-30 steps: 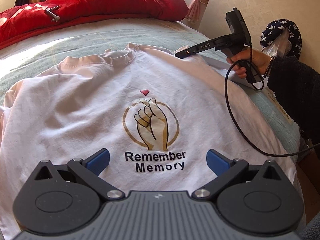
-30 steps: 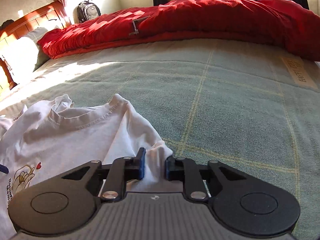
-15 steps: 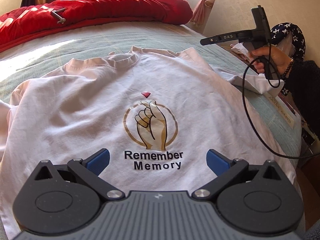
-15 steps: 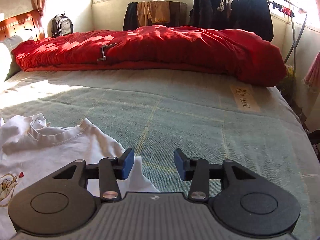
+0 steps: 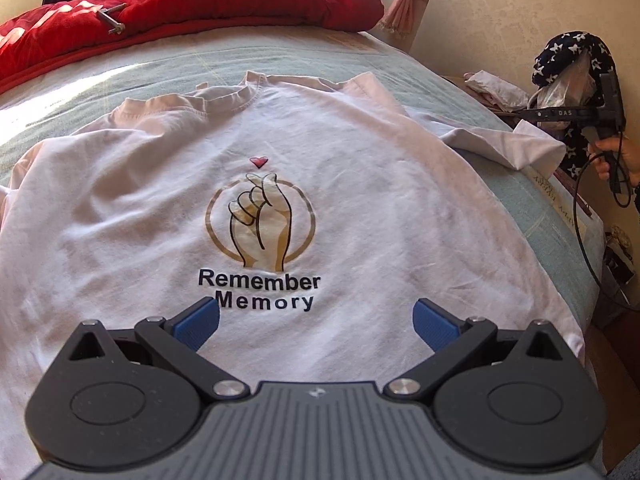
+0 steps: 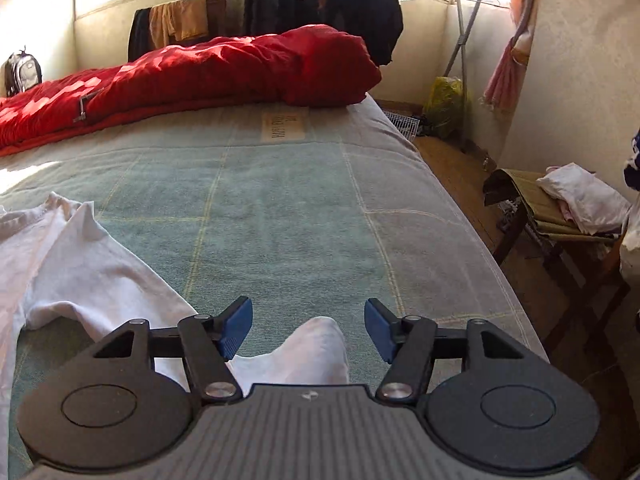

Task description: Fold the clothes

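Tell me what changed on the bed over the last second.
The right gripper let go of the T-shirt's sleeve, its jaws opening, and drew away rightward, leaving the sleeve spread out. The left gripper stayed open over the T-shirt; the red quilt is unchanged.

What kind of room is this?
Most likely a bedroom in a home: a bed with a red quilt, clothes on a drying rack by the window, and a white T-shirt spread out.

Right gripper (image 6: 308, 322) no longer pinching the white T-shirt (image 5: 280, 208) sleeve (image 6: 308, 352), jaws opening with nothing pressed between them, gripper drawn away to the bed's edge, released sleeve now spread flat on the green blanket (image 6: 280, 208)
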`<state>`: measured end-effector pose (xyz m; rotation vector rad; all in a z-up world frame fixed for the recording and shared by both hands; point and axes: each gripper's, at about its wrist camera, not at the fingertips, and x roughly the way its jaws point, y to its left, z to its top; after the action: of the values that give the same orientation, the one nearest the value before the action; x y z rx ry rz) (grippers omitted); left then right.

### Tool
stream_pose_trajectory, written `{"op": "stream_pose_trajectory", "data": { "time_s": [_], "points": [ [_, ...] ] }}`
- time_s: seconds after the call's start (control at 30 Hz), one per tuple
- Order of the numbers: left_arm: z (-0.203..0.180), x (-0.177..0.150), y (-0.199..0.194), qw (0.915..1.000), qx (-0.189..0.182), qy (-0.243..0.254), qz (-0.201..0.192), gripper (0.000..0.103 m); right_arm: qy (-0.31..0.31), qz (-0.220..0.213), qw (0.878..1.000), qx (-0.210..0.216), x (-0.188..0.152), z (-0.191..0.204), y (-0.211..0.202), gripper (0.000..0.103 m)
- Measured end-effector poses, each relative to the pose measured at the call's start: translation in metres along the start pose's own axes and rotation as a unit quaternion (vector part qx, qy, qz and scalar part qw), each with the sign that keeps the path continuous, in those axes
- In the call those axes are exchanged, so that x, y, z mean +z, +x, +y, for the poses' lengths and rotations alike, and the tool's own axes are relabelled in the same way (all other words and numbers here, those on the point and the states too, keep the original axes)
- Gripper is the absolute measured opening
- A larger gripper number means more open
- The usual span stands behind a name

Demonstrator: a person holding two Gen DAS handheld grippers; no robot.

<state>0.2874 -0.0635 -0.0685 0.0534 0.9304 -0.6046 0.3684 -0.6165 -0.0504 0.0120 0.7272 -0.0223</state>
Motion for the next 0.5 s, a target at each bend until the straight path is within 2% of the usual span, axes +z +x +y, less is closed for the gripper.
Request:
{"op": "stream_pose_trajectory", "data": {
  "time_s": [0.17, 0.3, 0.37, 0.5],
  "points": [
    [-0.015, 0.0, 0.0, 0.9999, 0.001, 0.007, 0.007, 0.102, 0.032, -0.038, 0.999, 0.006, -0.03, -0.023, -0.038, 0.067],
    [-0.025, -0.002, 0.0, 0.9998, 0.006, 0.011, 0.014, 0.102, 0.013, -0.062, 0.998, 0.015, -0.053, -0.021, -0.068, 0.067],
    [-0.028, -0.002, -0.001, 0.9998, 0.006, 0.01, 0.015, 0.102, -0.011, -0.064, 0.997, 0.031, -0.061, -0.016, -0.074, 0.067],
    [-0.035, -0.003, -0.003, 0.9998, 0.007, 0.012, 0.017, 0.102, -0.114, -0.036, 0.993, 0.01, -0.073, 0.011, -0.064, 0.067]
  ]
}}
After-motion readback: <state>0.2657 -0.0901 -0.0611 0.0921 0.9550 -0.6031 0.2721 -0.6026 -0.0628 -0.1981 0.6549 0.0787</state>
